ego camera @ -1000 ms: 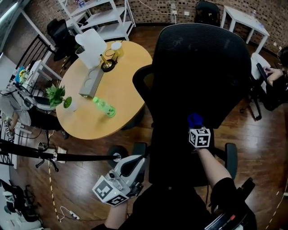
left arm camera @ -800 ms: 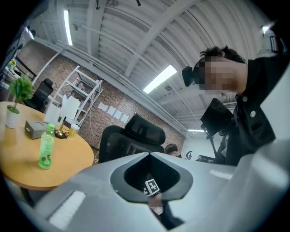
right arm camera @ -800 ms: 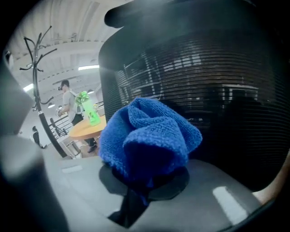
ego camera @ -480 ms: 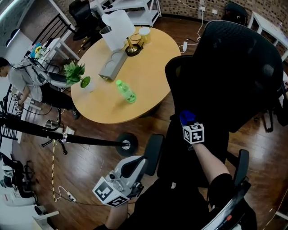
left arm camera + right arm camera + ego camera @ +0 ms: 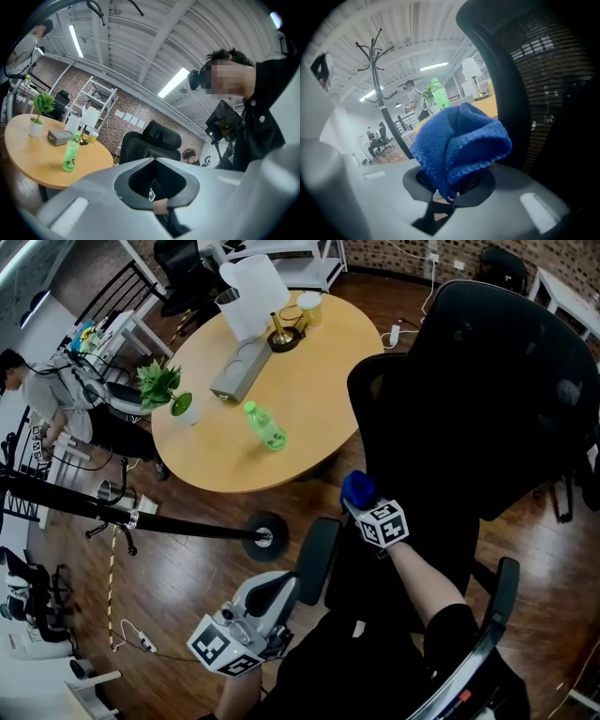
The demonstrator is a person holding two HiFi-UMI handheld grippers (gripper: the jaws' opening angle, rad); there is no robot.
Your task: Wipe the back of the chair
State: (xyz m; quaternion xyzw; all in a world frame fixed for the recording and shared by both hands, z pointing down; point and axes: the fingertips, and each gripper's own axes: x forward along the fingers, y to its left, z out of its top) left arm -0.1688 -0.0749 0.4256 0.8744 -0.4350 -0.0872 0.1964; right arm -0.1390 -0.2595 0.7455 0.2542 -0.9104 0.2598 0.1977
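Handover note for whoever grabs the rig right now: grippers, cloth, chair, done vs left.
Right gripper: shut on the blue cloth, held low at the edge of the chair back on the round table side. Contact can't be confirmed.
Left gripper: shut, empty, held low near the person's body, away from the chair back.
Done: the cloth is gripped and brought to the chair. Nothing shows how much has been wiped.
Left: run the cloth over the mesh back, probably up and across from this edge.
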